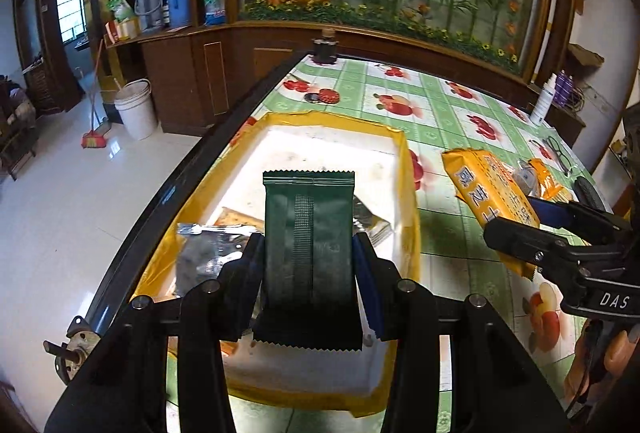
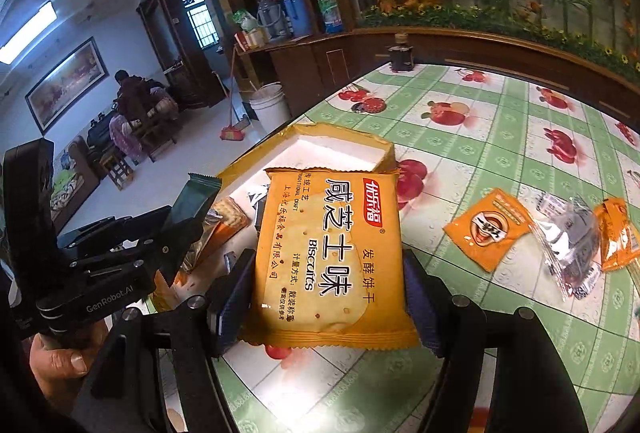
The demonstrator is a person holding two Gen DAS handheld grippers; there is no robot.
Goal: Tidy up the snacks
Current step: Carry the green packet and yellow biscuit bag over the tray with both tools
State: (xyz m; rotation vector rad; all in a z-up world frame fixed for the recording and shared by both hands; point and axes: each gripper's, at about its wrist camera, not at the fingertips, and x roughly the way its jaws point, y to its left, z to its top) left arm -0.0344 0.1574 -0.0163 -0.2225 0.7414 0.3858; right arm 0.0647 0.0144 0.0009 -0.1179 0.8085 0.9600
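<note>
Left tongs (image 1: 308, 261) clamp green packet (image 1: 309, 233); right tongs (image 2: 328, 285) clamp biscuit pack (image 2: 328, 257).

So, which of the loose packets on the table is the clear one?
The middle packet: see-through plastic, lying between the two orange packets, one on its left and one on its right.

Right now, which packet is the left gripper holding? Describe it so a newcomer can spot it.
Find the yellow-taped foam box on the fruit-print table. Above it, the left gripper clamps an upright dark green packet. It is the only green one; the right gripper's biscuit packet is orange.
</note>
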